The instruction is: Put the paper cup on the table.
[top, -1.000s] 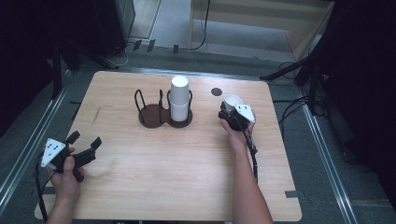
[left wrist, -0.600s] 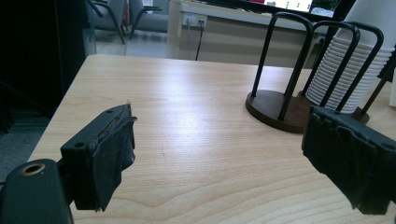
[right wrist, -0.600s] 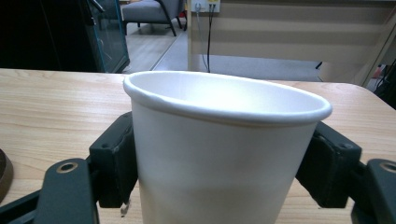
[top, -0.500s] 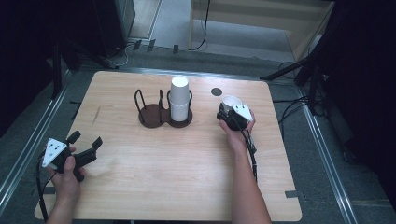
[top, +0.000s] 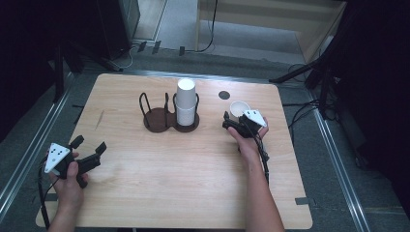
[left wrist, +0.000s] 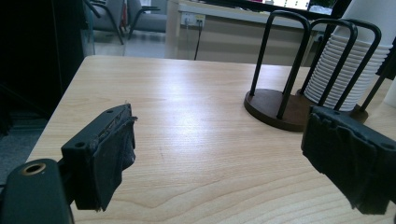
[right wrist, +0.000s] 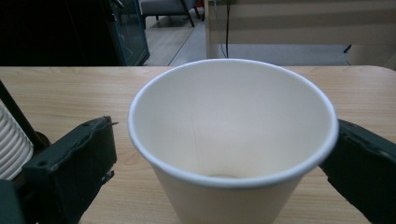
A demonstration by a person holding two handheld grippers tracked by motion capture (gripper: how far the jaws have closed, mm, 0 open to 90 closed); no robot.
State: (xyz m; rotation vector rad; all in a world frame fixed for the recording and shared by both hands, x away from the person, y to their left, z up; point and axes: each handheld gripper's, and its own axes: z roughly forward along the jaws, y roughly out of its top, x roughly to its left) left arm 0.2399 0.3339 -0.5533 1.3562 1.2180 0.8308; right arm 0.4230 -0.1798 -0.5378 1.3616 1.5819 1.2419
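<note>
since the earlier frame the right gripper [top: 232,122] has just been opening its jaws, and a single paper cup [top: 238,108] now stands upright between them, just right of the cup holder [top: 170,121]; the left hand has kept its place.

worktop [top: 159,193]: pale wood, carrying everything; a small dark disc [top: 224,95] lies on it behind and to the right of the holder.

cup holder: dark two-bay stand with wire loops, near the middle rear of the worktop. its right bay holds a tall stack of cups [top: 185,103], mouths down, so that single cups can be drawn off; its left bay is bare.

left gripper [top: 91,153]: held low, well to the left and nearer the person than the holder, jaws spread with nothing between them. in the left gripper view the pads [left wrist: 114,156] frame bare wood, with the holder [left wrist: 280,100] ahead. it appears parked, out of the working hand's way.

right gripper: in the right gripper view the two jaws stand wide either side of the paper cup [right wrist: 232,140], with a visible gap at the left pad [right wrist: 77,158], so the cup is released rather than clamped. the cup sits mouth up on its own base, apparently set down where it is clear of the holder and can stand unaided.

judgement: the step in hand looks like the setting-down of one cup taken from the stack; backing the gripper away without brushing the light cup is the likely concern.
</note>
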